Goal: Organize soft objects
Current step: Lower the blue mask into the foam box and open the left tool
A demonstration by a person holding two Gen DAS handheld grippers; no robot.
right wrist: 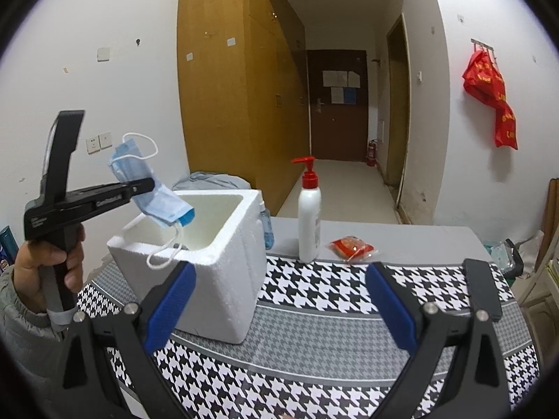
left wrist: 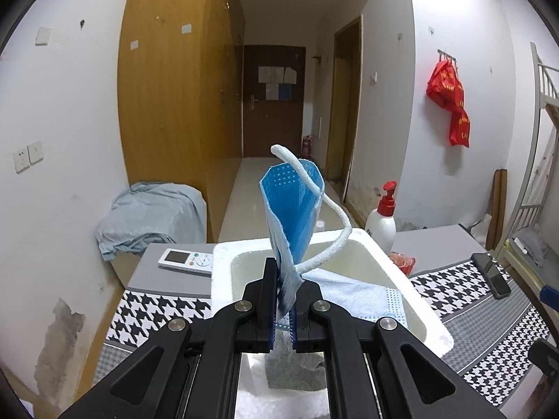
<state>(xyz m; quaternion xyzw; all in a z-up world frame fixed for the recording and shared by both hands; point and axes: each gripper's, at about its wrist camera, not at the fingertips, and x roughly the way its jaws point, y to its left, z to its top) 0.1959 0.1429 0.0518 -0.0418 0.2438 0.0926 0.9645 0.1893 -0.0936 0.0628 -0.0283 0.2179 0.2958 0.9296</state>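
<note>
Clearly the step in hand is the drop: the left gripper has its jaws clenched on a blue face mask, pinching it near one end so the rest stands up above the fingers, one white ear loop curling off to the side. From the right wrist view the same mask hangs over the near-left rim of the white foam box, its lower ear loop draped outside the box's front wall. Another pale blue mask already lies inside the box, so the sorting is judged partly done.

The right gripper hovers low over the houndstooth cloth on the tabletop, jaws released and spread wide, holding nothing.

A white pump bottle and a small red packet stand toward the far edge of the tabletop, beside the box; a remote control lies at the far left edge, and a dark phone near the right edge.

Next, the left gripper likely needs to move further over the box's opening and lower before letting go, so the dangling loop clears the rim and the mask settles on the one inside rather than sliding down outside.
</note>
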